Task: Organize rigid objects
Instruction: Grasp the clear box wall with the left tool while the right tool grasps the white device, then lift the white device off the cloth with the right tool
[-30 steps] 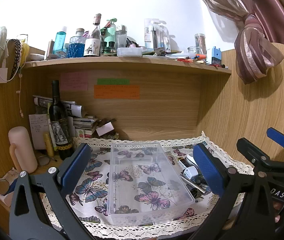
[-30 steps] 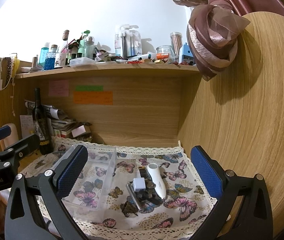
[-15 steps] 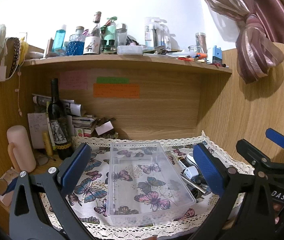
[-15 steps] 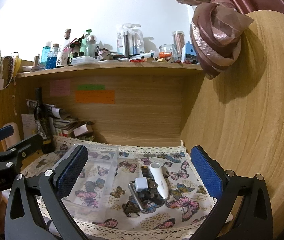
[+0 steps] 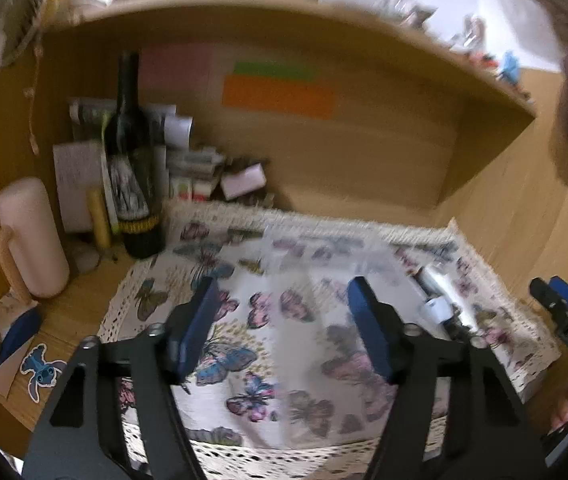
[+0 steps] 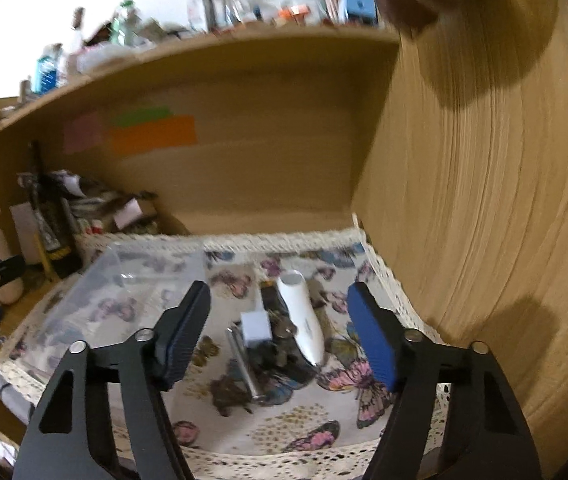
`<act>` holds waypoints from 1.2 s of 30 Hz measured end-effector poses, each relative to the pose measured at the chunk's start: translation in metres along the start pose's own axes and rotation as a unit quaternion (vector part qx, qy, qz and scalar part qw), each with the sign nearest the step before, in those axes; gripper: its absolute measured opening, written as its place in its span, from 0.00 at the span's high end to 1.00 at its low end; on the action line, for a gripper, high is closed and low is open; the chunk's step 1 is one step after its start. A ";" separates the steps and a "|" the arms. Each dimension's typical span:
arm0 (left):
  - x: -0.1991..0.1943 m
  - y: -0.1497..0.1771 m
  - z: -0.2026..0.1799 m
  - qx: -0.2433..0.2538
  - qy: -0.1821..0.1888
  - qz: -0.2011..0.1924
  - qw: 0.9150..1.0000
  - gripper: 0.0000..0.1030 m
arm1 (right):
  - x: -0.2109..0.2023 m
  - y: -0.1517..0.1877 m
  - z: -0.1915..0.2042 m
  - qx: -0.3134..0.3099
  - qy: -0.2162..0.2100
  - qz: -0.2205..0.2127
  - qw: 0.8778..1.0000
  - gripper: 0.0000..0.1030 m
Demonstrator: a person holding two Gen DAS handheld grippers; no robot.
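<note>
A small heap of rigid objects lies on the butterfly-printed cloth with a lace edge (image 6: 304, 424), right of the clear plastic rectangular bin (image 6: 124, 292): a white pen-shaped plastic device (image 6: 302, 316), a small white cube-shaped adapter (image 6: 257, 326), a silver metal bar (image 6: 244, 360) and dark pieces beneath them, too blurred to identify. The white device leans across the pile, tip toward the camera. The right gripper (image 6: 280, 332) hovers just above the heap with its blue-padded jaws spread apart and nothing between them. The left gripper (image 5: 284, 328) hangs over the bin (image 5: 324, 280), jaws likewise parted and empty; the heap (image 5: 440, 308) shows to its right. Behind the cloth, at the left, stand a dark glass wine bottle (image 5: 132, 172) and a pale pink cylindrical mug (image 5: 32, 240), under a wooden shelf (image 5: 284, 12) crowded with blurred bottles
</note>
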State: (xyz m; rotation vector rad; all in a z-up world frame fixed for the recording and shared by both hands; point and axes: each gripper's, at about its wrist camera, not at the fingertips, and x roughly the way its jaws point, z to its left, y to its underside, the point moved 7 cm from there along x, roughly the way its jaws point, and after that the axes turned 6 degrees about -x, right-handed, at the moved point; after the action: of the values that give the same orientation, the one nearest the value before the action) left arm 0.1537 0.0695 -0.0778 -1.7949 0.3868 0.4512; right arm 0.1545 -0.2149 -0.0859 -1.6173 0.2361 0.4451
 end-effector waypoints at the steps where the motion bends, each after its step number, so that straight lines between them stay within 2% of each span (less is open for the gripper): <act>1: 0.008 0.001 0.004 0.001 -0.002 0.014 1.000 0.44 | 0.005 0.002 -0.003 0.001 0.000 0.009 1.000 0.40; 5: 0.040 0.005 0.014 0.016 -0.012 0.064 0.998 0.54 | 0.027 0.011 -0.013 0.000 0.005 0.043 0.999 0.45; 9: 0.064 0.013 0.013 0.031 0.003 0.116 0.993 0.65 | 0.045 0.013 -0.018 -0.011 0.004 0.070 0.997 0.53; 11: 0.074 0.017 0.013 0.037 0.007 0.137 0.990 0.67 | 0.055 0.014 -0.019 -0.017 0.001 0.082 0.997 0.58; 16: 0.091 0.024 0.010 0.034 0.030 0.184 0.982 0.77 | 0.083 0.015 -0.022 -0.021 -0.014 0.115 0.993 0.61; 21: 0.099 0.030 0.002 0.043 0.037 0.200 0.978 0.87 | 0.114 0.021 -0.022 -0.027 -0.025 0.153 0.988 0.65; 26: 0.103 0.030 0.002 0.040 0.035 0.196 0.979 0.87 | 0.144 0.035 -0.020 -0.030 -0.043 0.204 0.978 0.68; 36: 0.104 0.029 0.002 0.042 0.036 0.191 0.980 0.87 | 0.189 0.055 -0.016 -0.027 -0.064 0.264 0.962 0.69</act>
State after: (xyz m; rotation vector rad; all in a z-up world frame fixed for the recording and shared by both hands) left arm 0.2298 0.0606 -0.1537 -1.6597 0.7987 0.6282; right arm 0.3040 -0.2148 -0.2142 -1.5617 0.5667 0.9693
